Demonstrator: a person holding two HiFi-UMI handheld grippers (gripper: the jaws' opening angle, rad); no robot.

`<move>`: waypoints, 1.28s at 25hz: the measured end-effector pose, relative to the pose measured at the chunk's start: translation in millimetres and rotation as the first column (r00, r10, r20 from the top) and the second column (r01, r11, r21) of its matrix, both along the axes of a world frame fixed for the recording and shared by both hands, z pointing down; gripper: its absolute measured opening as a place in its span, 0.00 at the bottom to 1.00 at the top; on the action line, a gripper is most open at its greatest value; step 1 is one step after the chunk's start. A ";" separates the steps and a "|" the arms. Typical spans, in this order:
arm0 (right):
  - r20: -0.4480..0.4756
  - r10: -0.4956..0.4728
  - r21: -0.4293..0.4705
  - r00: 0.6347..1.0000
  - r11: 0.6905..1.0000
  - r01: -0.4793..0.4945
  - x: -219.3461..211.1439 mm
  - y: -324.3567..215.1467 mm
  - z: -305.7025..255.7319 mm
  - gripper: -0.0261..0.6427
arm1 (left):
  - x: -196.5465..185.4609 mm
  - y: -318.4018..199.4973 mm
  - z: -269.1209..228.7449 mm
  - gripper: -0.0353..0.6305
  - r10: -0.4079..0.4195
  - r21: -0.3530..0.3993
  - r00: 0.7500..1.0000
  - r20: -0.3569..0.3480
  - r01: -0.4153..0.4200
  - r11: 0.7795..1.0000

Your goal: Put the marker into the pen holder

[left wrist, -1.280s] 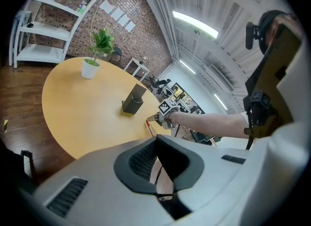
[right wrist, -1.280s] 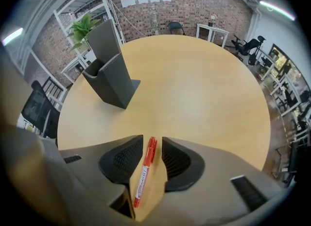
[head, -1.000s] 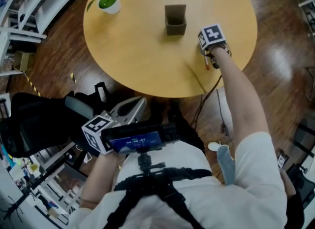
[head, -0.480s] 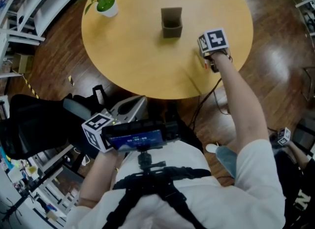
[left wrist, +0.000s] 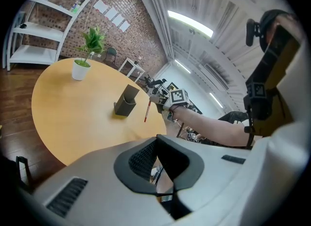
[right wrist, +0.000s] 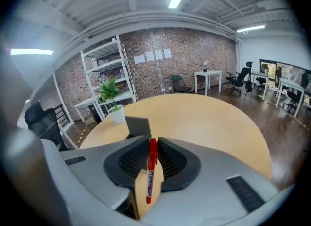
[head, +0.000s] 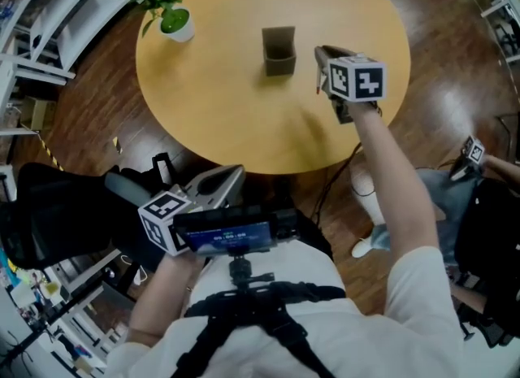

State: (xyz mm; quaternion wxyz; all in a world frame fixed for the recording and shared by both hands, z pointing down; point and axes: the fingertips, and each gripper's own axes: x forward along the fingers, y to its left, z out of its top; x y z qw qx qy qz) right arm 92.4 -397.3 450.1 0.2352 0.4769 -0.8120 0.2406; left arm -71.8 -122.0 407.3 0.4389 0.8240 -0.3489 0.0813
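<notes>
Close to the person's body, the left gripper (left wrist: 156,141) has its jaws closed together with nothing between them. Further out, over the round table (head: 219,108), the right gripper (right wrist: 152,145) has just been closing its jaws and clamps the red marker (right wrist: 150,171) near its top. The marker hangs upright, clear of the tabletop. Just beyond stands the grey pen holder (head: 279,51), and farthest off a potted plant (head: 175,19).
</notes>
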 end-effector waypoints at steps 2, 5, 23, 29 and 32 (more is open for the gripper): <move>0.026 -0.004 0.056 1.000 0.998 0.003 -8.8 -8.1 -15.9 0.11 | 1.0 1.6 -1.5 0.05 -0.002 -0.016 1.000 0.008 0.002 1.000; 0.046 -0.003 0.126 0.999 0.992 -0.003 -15.3 -18.8 -31.1 0.11 | 3.6 1.5 0.2 0.05 -0.014 -0.014 1.000 0.009 0.014 1.000; 0.094 0.011 0.307 0.996 0.951 -0.039 -64.4 -52.8 -49.7 0.12 | -13.8 3.8 8.4 0.05 -0.105 -0.038 0.994 0.035 0.107 0.994; 0.073 0.026 0.291 0.997 0.956 -0.046 -73.6 -54.1 -26.7 0.12 | -28.1 0.0 11.0 0.05 -0.121 -0.046 0.992 0.037 0.122 0.991; 0.046 0.031 0.282 0.998 0.959 -0.043 -73.7 -51.0 -14.6 0.12 | -29.6 -1.8 11.7 0.04 -0.116 -0.054 0.993 0.034 0.118 0.992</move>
